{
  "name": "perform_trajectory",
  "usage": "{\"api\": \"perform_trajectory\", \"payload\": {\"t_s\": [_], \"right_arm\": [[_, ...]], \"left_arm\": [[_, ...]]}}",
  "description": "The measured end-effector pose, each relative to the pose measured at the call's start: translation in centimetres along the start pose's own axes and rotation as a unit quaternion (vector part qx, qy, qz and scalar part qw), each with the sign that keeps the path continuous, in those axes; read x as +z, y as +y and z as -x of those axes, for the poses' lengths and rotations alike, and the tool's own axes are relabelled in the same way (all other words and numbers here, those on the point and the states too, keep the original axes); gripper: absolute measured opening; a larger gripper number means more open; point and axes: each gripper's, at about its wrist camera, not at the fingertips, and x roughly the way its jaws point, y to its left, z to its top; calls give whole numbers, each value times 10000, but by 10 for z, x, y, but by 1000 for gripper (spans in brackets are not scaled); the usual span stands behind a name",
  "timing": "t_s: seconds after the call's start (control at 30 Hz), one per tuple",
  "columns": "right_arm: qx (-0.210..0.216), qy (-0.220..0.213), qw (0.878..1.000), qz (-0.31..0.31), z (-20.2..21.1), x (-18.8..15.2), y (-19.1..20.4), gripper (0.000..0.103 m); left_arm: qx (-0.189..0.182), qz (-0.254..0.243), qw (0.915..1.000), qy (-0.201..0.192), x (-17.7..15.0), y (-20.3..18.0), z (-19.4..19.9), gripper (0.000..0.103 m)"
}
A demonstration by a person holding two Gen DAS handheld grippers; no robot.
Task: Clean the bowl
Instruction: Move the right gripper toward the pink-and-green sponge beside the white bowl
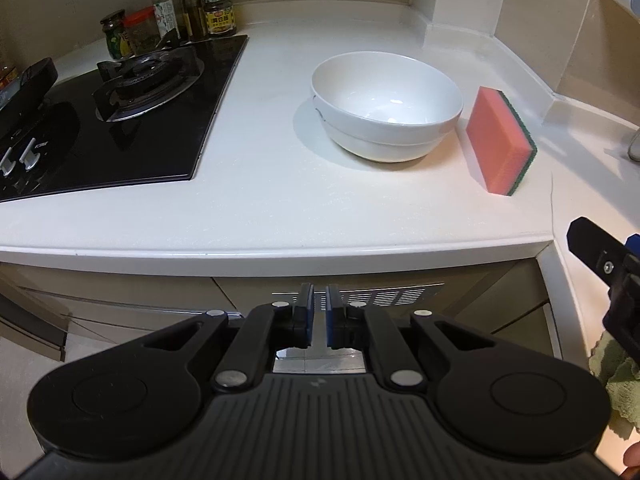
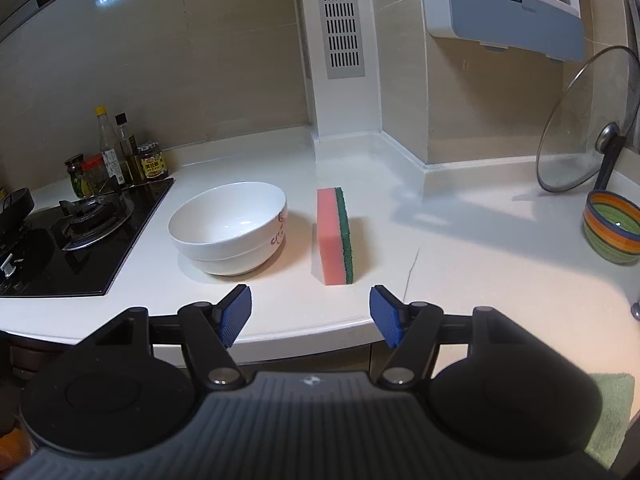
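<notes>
A white bowl [image 1: 386,106] stands upright on the white counter [image 1: 260,184]; it also shows in the right wrist view [image 2: 228,228], with a red pattern on its side. A pink sponge with a green scouring face [image 1: 500,140] stands on its long edge just right of the bowl, also in the right wrist view [image 2: 334,236]. My left gripper [image 1: 319,300] is shut and empty, held in front of the counter's front edge. My right gripper [image 2: 310,306] is open and empty, over the front edge, short of the sponge. It shows at the left wrist view's right edge [image 1: 600,256].
A black gas hob [image 1: 112,120] lies left of the bowl, with bottles and jars [image 1: 180,16] behind it. A glass lid [image 2: 584,120] leans at the right, with a striped bowl [image 2: 612,226] in front. A green cloth [image 2: 612,412] lies at lower right.
</notes>
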Motion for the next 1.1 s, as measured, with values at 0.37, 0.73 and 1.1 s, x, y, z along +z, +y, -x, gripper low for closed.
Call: {"api": "perform_trajectory", "payload": {"t_s": [0.37,0.73,1.1], "right_arm": [[-109,89,9998,142,-6,3,1,62],[-121,111,9997,194,-18,21,1,60],[-232,266,9990,259,-27,21,11,58]], "left_arm": [[7,-1,10000,-55,7,-9,0,5],[-11,65,9999,-127,18,-7,1,5],[-20,53,9999,-108,10,4,4,5]]}}
